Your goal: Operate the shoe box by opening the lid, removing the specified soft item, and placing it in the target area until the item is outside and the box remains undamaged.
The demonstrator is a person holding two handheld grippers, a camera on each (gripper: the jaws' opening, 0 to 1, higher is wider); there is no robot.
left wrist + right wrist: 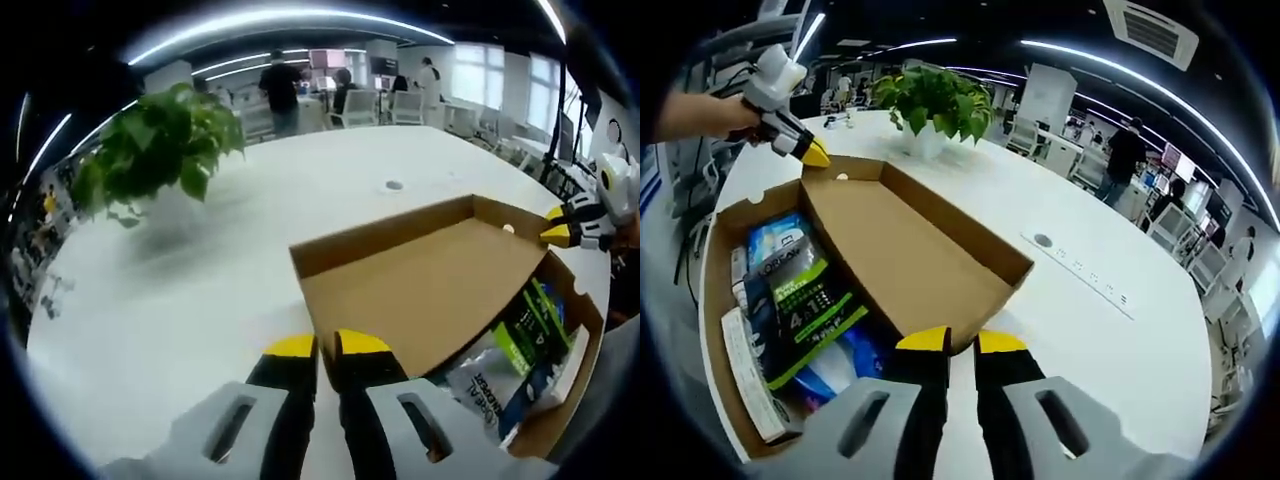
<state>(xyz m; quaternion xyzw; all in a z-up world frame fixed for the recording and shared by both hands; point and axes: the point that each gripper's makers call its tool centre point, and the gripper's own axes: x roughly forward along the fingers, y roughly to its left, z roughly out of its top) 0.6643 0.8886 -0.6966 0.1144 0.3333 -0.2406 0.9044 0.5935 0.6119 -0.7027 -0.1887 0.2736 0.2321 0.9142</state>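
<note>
A brown cardboard shoe box (pixel 585 330) (pixel 715 300) lies on the white table with its lid (pixel 420 290) (pixel 895 250) swung up. My left gripper (pixel 325 345) is shut on one corner of the lid's edge; in the right gripper view it (pixel 812 152) pinches the far corner. At the opposite corner my right gripper (pixel 962 342) is shut on the lid too, and it (pixel 555 227) comes in from the right in the left gripper view. Inside the box lie soft plastic packs, one with a green and black label (pixel 805 300) (pixel 530 325), with blue and white ones beside it.
A potted green plant (pixel 160 150) (pixel 935 105) stands on the white table (pixel 180 310) (pixel 1110 330) beyond the box. A round socket (pixel 394 185) (pixel 1042 240) sits in the tabletop. Chairs, desks and people are in the background.
</note>
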